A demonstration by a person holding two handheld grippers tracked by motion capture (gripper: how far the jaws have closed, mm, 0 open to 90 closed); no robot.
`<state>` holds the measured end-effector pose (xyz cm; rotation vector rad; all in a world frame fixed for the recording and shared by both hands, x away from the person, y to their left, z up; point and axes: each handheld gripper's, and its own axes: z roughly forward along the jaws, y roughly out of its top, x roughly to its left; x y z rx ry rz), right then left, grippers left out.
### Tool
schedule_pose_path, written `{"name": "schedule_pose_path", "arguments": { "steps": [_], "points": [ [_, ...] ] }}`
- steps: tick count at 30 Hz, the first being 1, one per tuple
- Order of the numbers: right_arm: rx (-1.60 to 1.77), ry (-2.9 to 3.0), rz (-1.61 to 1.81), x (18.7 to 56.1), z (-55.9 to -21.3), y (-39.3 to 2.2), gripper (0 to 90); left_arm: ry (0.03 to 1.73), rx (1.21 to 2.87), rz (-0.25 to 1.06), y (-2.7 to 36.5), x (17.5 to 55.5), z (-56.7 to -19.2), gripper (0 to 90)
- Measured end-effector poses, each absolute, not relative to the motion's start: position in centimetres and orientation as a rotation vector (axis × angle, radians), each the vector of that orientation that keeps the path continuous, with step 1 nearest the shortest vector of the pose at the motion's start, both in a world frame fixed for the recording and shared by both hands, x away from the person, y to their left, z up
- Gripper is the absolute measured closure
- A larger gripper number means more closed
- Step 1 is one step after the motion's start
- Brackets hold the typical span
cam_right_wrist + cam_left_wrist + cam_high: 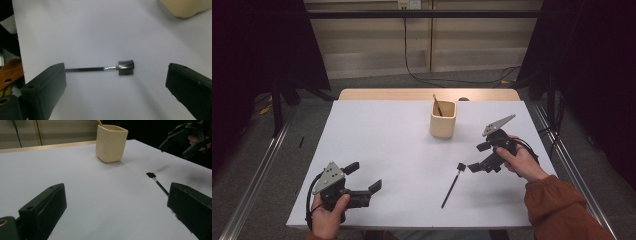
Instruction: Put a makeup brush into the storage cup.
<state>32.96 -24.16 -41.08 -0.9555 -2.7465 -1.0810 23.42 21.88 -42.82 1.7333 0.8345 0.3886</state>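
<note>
My right gripper (474, 159) has its fingers (45, 87) spread wide above the black brow brush (105, 68) lying flat on the white desk (377, 150). My left gripper (364, 180) rests wide open, well apart. Beyond stands a cream cup (443, 119) holding a stick (437, 105); grey floor (257, 150) surrounds the desk.

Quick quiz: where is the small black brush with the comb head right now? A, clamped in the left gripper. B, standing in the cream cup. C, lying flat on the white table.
C: the brush lies flat on the table, between the open jaws of the right gripper, untouched.
</note>
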Motion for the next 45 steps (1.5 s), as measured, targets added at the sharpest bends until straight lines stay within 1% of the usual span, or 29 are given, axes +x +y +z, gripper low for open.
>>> {"name": "schedule_pose_path", "arguments": {
  "steps": [8, 17, 29, 34, 37, 39, 41, 45],
  "points": [
    [-0.913, -2.74, -0.893, 33.0, -42.0, -23.6, 2.8, 0.837, 1.734, 0.389, 21.9, 23.5, -42.8, 2.2],
    [-0.789, -2.786, -0.87, 33.5, -41.4, -23.1, 3.0, 0.843, 1.735, 0.386, 21.9, 23.5, -42.9, 2.2],
    [-0.504, -2.902, -0.788, 33.9, -41.5, -20.8, 9.0, 0.84, 1.741, 0.382, 21.8, 23.5, -42.9, 2.3],
    [-0.387, -2.934, -0.754, 33.9, -41.8, -19.7, 16.8, 0.839, 1.743, 0.38, 21.8, 23.5, -43.0, 2.2],
    [-0.351, -2.942, -0.729, 34.1, -42.2, -19.1, 18.8, 0.837, 1.747, 0.376, 21.7, 23.6, -43.0, 2.3],
    [-0.327, -2.949, -0.715, 34.2, -42.3, -18.7, 19.9, 0.832, 1.752, 0.375, 21.7, 23.6, -43.0, 2.3],
    [-0.312, -2.939, -0.711, 34.3, -42.5, -18.3, 18.1, 0.831, 1.75, 0.374, 21.7, 23.6, -43.0, 2.2],
    [-0.269, -2.961, -0.67, 34.5, -42.8, -17.6, 20.8, 0.831, 1.752, 0.373, 21.7, 23.6, -43.0, 2.2]
  ]
}}
